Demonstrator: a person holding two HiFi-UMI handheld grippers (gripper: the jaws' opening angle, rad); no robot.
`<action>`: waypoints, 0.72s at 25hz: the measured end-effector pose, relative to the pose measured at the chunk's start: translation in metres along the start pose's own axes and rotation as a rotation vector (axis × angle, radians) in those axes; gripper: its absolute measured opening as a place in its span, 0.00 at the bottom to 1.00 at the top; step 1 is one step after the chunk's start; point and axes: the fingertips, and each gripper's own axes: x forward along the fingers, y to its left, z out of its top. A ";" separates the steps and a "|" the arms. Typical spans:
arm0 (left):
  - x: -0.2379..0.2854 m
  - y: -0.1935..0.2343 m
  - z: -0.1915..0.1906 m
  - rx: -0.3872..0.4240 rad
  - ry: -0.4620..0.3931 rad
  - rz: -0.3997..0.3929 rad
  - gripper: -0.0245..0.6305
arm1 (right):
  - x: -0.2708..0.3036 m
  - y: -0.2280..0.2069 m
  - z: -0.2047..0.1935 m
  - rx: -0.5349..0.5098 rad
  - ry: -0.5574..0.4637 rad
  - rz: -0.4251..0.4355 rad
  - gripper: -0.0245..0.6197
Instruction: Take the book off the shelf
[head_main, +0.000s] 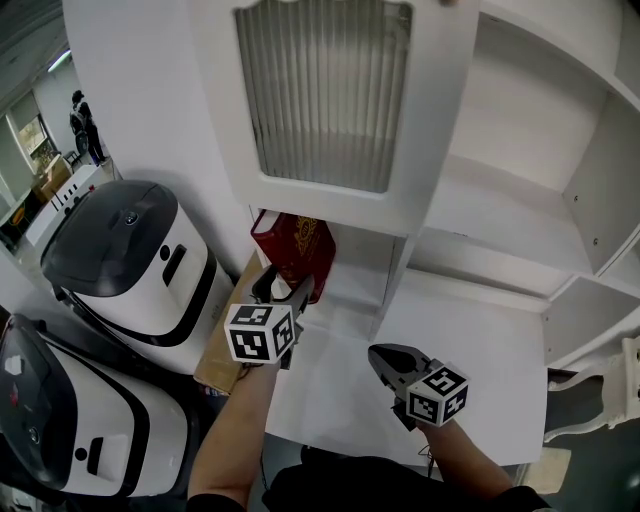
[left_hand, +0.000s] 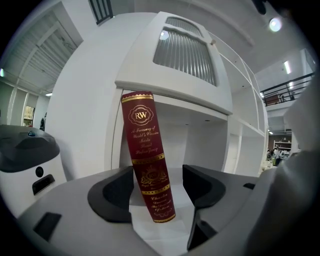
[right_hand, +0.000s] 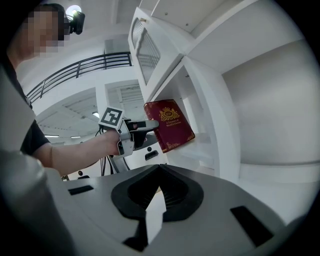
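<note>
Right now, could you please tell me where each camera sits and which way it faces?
Head view: on the person's head, facing steeply down at the white shelf; shows both forearms, left gripper, right gripper.
Left gripper view: on the left gripper, facing the leaning red book between its open jaws.
Right gripper view: on the right gripper, jaws shut, facing the left forearm.
Shared: all three show the book.

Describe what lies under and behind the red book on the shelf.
The book stands tilted on the white shelf floor. The compartment's white back wall shows behind it. Whatever lies directly behind or beneath the book itself is covered.
</note>
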 end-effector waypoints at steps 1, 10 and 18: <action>0.003 0.001 0.002 0.001 0.002 0.002 0.49 | 0.000 0.000 -0.001 0.002 0.002 -0.002 0.06; 0.025 0.007 0.004 0.020 0.038 0.015 0.49 | -0.008 0.000 -0.010 0.024 0.007 -0.036 0.06; 0.035 0.018 -0.001 -0.080 0.020 0.017 0.49 | -0.022 0.001 -0.018 0.045 0.006 -0.088 0.06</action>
